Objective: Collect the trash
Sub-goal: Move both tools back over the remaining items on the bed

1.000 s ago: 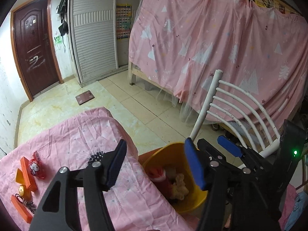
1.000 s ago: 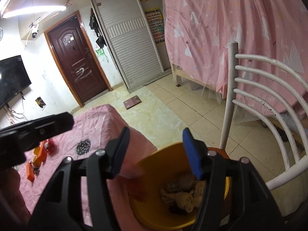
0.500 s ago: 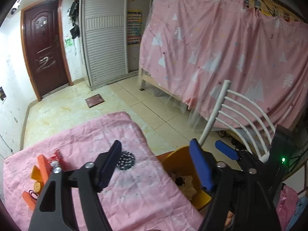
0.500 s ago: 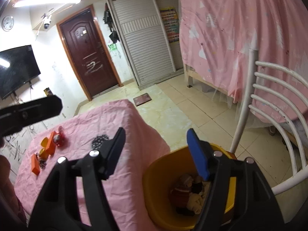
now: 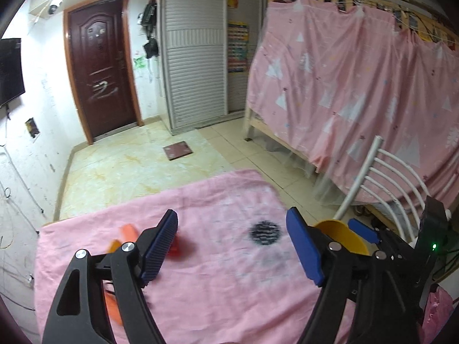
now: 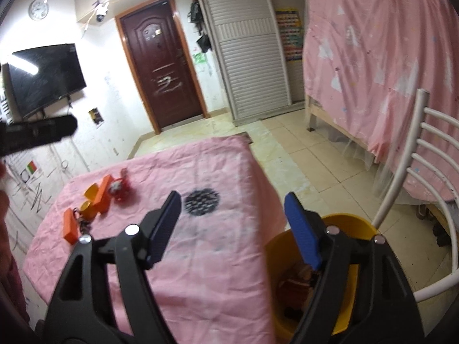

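Right wrist view, far left: orange blocks (image 6: 101,193), a yellow piece (image 6: 90,192) and a small red toy (image 6: 120,187) lie grouped on the pink tablecloth (image 6: 200,272); whether these count as trash cannot be told
Table centre: a dark speckled patch (image 6: 202,197) sits on the cloth, either a stain or a scatter of small bits; too blurred to settle
Left gripper (image 5: 231,246): jaws opening, already wide, nothing between them; aimed down over the cloth, with the orange pieces (image 5: 129,230) blurred just beside its left pad
Right gripper (image 6: 233,229): jaws opening, wide, nothing held; it spans the table edge and the bin
Container: a yellow bin (image 6: 344,220) stands on the floor against the right edge of the table, beside a white chair (image 6: 416,172)
Bin contents: reddish and pale crumpled items low inside, partly hidden by the right finger; not identifiable
Step in hand: judged as the return from the bin toward the table, both tools empty and ready for another pick
Next move calls for: choosing a target on the cloth, lowering one gripper until its pads straddle the item, then closing
Risk: pads may pinch the loose cloth along with a small item
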